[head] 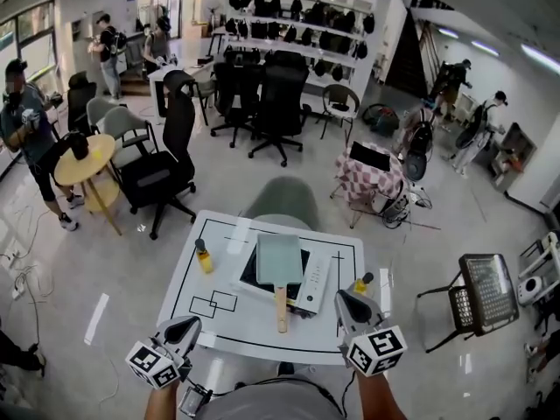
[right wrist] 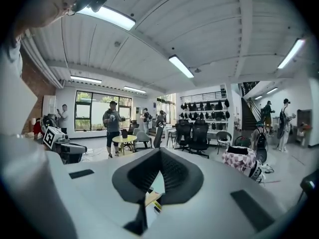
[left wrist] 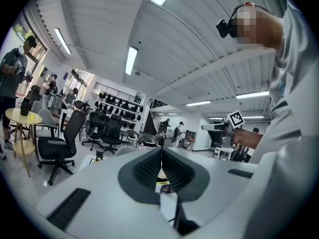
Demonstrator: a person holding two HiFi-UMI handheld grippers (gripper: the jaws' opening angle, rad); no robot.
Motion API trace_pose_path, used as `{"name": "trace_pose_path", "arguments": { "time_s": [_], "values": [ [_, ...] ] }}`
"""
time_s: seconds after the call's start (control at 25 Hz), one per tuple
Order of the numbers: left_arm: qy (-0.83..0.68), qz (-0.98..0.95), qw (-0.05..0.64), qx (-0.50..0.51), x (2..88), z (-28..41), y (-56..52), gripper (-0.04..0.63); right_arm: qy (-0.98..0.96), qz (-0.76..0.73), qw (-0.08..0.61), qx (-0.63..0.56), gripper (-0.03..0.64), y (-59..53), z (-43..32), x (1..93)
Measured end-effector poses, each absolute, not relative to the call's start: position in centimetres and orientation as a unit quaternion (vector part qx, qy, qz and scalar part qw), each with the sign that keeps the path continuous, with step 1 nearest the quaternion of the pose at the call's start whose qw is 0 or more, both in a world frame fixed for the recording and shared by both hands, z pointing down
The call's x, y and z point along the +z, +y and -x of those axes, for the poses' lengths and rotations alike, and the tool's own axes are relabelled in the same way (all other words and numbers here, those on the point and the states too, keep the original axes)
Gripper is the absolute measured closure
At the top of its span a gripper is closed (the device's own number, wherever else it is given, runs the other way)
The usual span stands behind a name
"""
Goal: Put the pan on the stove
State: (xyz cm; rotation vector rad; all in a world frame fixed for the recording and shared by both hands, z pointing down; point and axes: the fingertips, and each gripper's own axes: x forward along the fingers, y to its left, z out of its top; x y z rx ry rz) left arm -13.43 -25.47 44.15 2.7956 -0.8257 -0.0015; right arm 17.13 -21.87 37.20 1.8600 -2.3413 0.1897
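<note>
Pan (head: 280, 259) sits on stove (head: 312, 287) ahead of and between left claw (head: 185, 327) and right claw (head: 349, 303), both clenched empty, so placement appears complete.

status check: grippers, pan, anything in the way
Left gripper shut, empty; right gripper same. Pan sits on stove. Left bottle, right bottle stand clear.
</note>
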Motion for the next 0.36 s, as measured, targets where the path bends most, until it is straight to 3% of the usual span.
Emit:
{"name": "trace_pose_path", "arguments": {
  "time_s": [0.36],
  "values": [
    [-0.291,-0.95,0.116,0.001,44.4,14.6,-21.3,0.598,-0.775,-0.626,0.075,0.05,0.609,-17.4,-17.5,36.3]
  ]
}}
